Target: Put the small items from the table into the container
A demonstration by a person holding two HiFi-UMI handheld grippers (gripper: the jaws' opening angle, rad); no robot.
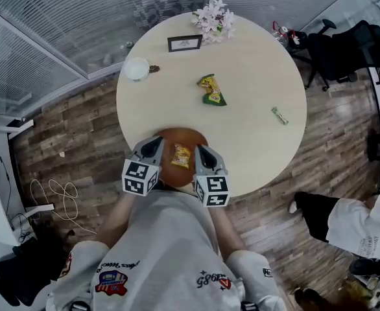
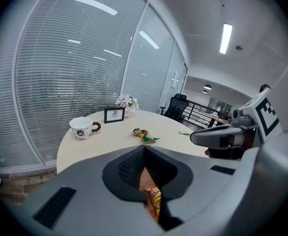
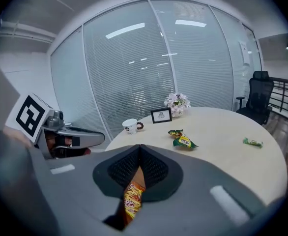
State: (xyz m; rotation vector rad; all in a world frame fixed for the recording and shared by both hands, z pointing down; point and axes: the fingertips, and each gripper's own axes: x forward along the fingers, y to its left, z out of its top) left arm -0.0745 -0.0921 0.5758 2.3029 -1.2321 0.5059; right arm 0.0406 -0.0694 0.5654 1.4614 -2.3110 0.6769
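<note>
A brown bowl [image 1: 177, 135] sits at the near edge of the round table [image 1: 255, 63], and an orange snack packet [image 1: 181, 155] lies inside it. My left gripper [image 1: 155, 145] hangs over the bowl's left rim with its jaws shut and nothing between them. Over the right rim is my right gripper [image 1: 203, 153], also shut and empty. In each gripper view the orange packet [image 2: 155, 200] [image 3: 131, 200] shows below, behind the closed tips. On the table farther off lie a yellow-green packet pair [image 1: 211, 89] and a small green candy [image 1: 279, 115].
At the far left of the table is a white cup [image 1: 137, 69]. A small picture frame [image 1: 184, 43] and flowers [image 1: 214, 19] stand at the far edge. An office chair [image 1: 345, 47] is beyond the table on the right. A person [image 1: 352, 222] sits at the lower right.
</note>
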